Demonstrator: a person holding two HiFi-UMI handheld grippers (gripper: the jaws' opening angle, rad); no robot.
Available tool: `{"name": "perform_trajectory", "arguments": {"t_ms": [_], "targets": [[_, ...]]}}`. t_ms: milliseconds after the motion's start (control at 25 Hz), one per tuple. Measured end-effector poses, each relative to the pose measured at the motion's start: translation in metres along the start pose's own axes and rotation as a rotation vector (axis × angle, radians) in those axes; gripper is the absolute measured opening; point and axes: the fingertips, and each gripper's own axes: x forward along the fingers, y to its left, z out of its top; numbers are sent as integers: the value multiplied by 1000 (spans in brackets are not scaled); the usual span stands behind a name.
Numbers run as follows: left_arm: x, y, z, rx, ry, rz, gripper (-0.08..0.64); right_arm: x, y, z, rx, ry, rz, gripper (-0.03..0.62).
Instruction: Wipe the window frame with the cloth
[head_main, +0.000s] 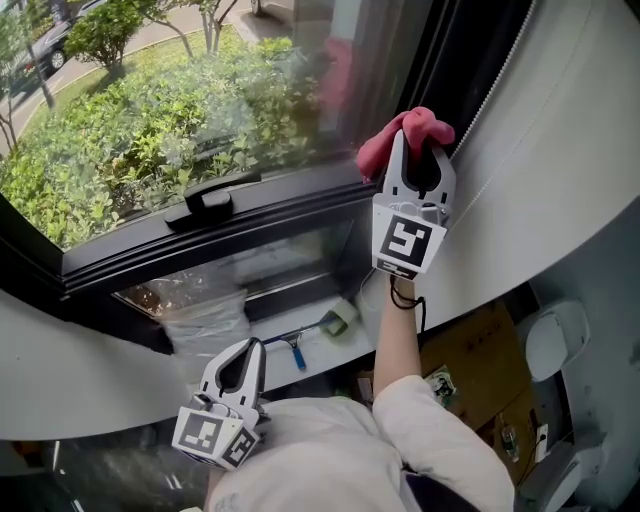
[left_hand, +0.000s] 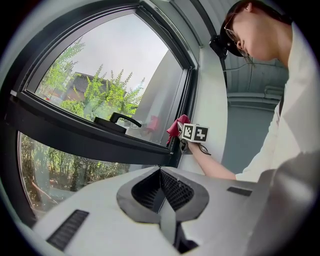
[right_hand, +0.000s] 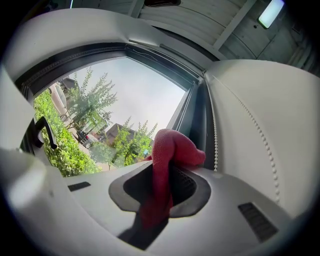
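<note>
Head view: cloth (head_main: 384, 150) in right claw (head_main: 420, 146)

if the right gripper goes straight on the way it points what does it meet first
Most likely the dark window frame: the red cloth clamped in the right gripper leads and would press on its upright side. Depth is hard to judge.

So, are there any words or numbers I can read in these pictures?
No words or numbers can be read.
The black-and-white squares on the left gripper and right gripper are patterns, not letters.
The cloth is plain.
The small packets by the cardboard box may carry print, too small to read.
</note>
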Motion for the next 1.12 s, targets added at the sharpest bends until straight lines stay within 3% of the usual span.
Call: {"name": "perform_trajectory", "arguments": {"t_ms": [1120], "targets": [[-13, -1, -2, -5, -7, 0, 11, -22, 20, -42, -5, 83, 26, 84]]}}
